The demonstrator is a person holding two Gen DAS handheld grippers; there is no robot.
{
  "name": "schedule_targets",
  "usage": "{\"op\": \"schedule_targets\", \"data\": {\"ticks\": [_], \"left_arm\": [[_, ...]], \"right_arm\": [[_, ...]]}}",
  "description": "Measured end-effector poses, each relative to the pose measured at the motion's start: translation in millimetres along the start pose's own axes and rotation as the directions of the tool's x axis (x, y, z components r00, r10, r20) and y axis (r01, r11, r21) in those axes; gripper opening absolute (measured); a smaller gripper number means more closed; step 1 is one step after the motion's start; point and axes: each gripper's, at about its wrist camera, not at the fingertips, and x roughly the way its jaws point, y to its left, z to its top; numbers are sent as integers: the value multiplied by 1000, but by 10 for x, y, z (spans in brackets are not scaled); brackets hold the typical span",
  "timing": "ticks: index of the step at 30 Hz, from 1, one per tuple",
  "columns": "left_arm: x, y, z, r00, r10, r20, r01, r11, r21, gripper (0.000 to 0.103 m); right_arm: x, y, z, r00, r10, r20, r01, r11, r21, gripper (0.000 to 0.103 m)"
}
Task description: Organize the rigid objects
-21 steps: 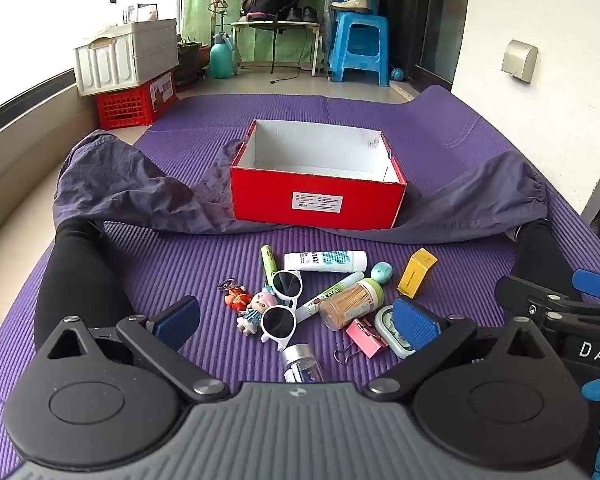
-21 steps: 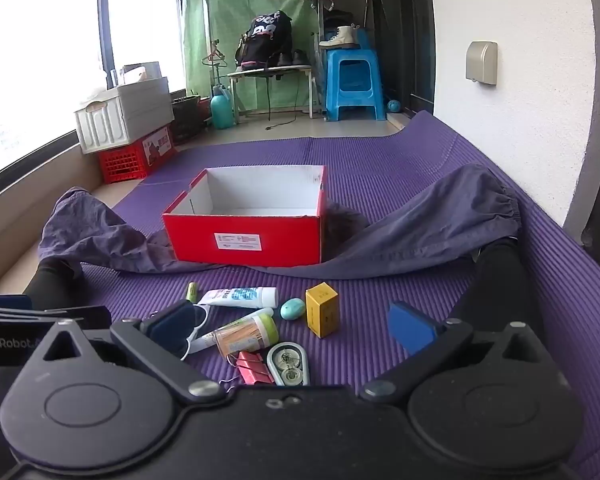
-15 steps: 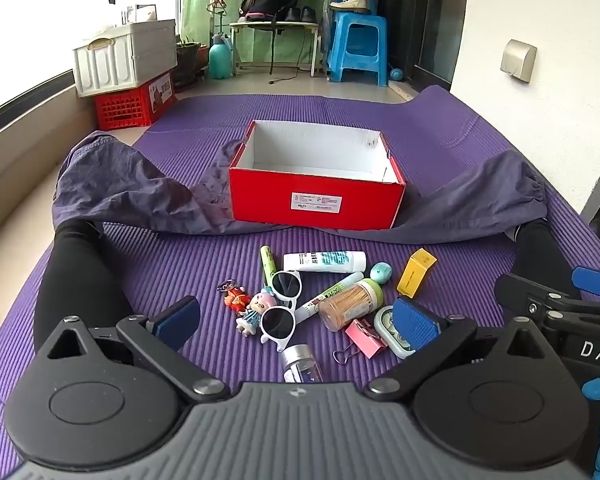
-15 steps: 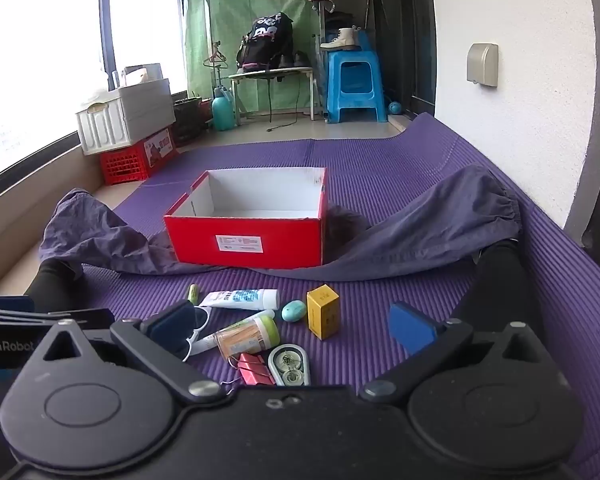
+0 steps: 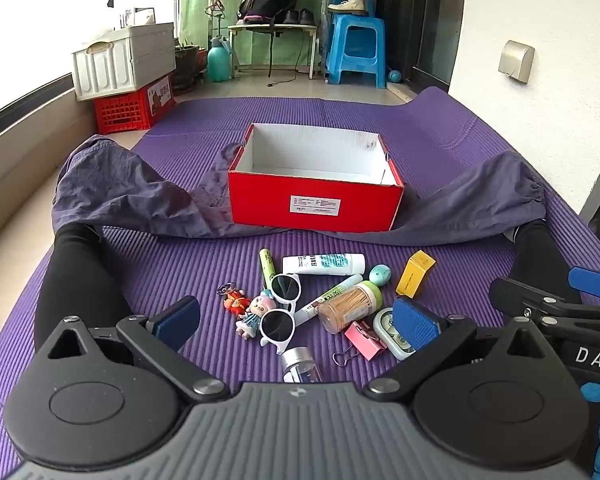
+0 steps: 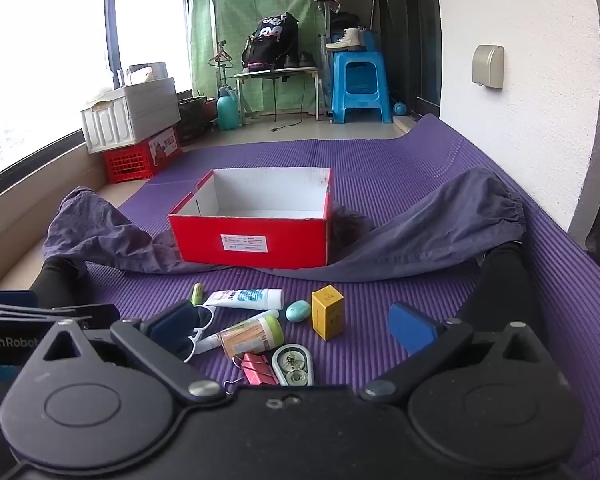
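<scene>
**Small items heaped on the mat, both tongs spread and empty**

An open red cardboard shoebox with a white inside (image 5: 315, 205) sits at 12 o'clock on the ribbed purple foam mat (image 5: 340, 116), its long axis running 9 to 3, its labelled side facing the cameras. Just nearer, a loose cluster lies on the mat: a white squeeze tube with teal print (image 5: 323, 264) lying 9 to 3, cap end toward 3; a yellow-green marker (image 5: 267, 267) pointing roughly toward 12; a white glue stick (image 5: 327, 294) slanted toward 1; a clear toothpick jar with a green lid (image 5: 350, 306) on its side, lid toward 2; white-framed sunglasses (image 5: 281, 307); a yellow carton (image 5: 414, 273); a pink binder clip (image 5: 365, 340); a small doll keychain (image 5: 247, 309).

The left gripper (image 5: 296, 320) hovers above the cluster, blue pads wide apart, holding nothing. The right gripper (image 6: 292, 322) is equally wide, gripping nothing; whether its left pad touches the sunglasses cannot be told
</scene>
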Motion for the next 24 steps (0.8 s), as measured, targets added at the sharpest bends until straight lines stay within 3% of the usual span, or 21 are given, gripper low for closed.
{"op": "schedule_targets", "data": {"ticks": [24], "left_arm": [[30,-9,-36,1000,-11,-7,11,1000,-6,103]], "right_arm": [[-4,3,-2,1000,0,0,0,1000,1,103]]}}
